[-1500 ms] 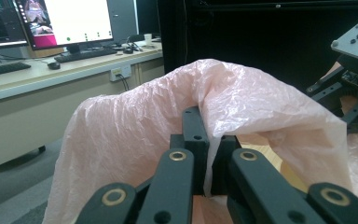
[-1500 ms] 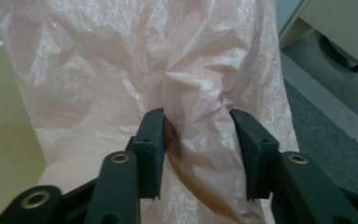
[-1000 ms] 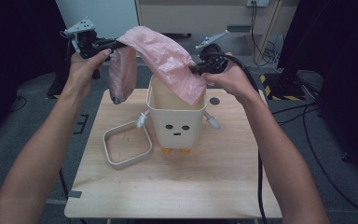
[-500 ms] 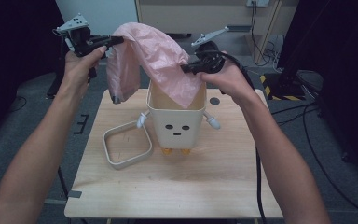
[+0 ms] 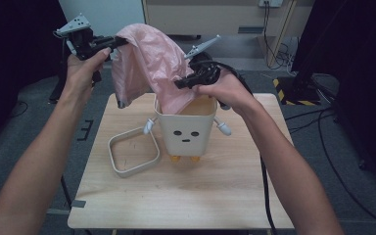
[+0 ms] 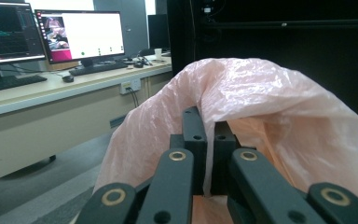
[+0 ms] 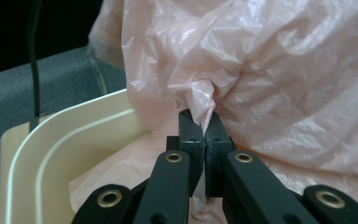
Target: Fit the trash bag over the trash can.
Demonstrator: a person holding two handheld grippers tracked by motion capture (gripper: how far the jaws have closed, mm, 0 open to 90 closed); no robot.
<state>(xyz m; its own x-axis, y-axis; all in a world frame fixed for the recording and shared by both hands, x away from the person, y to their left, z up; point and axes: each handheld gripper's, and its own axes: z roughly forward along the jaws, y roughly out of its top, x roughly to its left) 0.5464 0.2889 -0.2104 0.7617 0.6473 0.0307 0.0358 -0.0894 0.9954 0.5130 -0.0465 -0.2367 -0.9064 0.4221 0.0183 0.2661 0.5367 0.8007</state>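
A pink plastic bag point(image 5: 149, 63) is stretched in the air over a cream bin point(image 5: 186, 128) that has a face, small arms and orange feet. My left gripper point(image 5: 116, 43) is shut on the bag's upper left edge, high above the table's far left. My right gripper point(image 5: 180, 84) is shut on a bunched fold of the bag just over the bin's mouth. In the left gripper view the bag point(image 6: 261, 107) drapes over the closed jaws. In the right gripper view the pinched fold point(image 7: 200, 109) rises from the jaws, with the bin's rim point(image 7: 51, 126) at the left.
A cream square ring-shaped lid frame point(image 5: 133, 152) lies on the wooden table point(image 5: 186, 196) left of the bin. A desk with monitors point(image 6: 81, 35) stands far off in the left gripper view. Cables run along the floor at the right.
My right gripper has moved left with its fold of the bag, from the bin's right side to above its mouth. The bag hangs more bunched. The left gripper has barely shifted.
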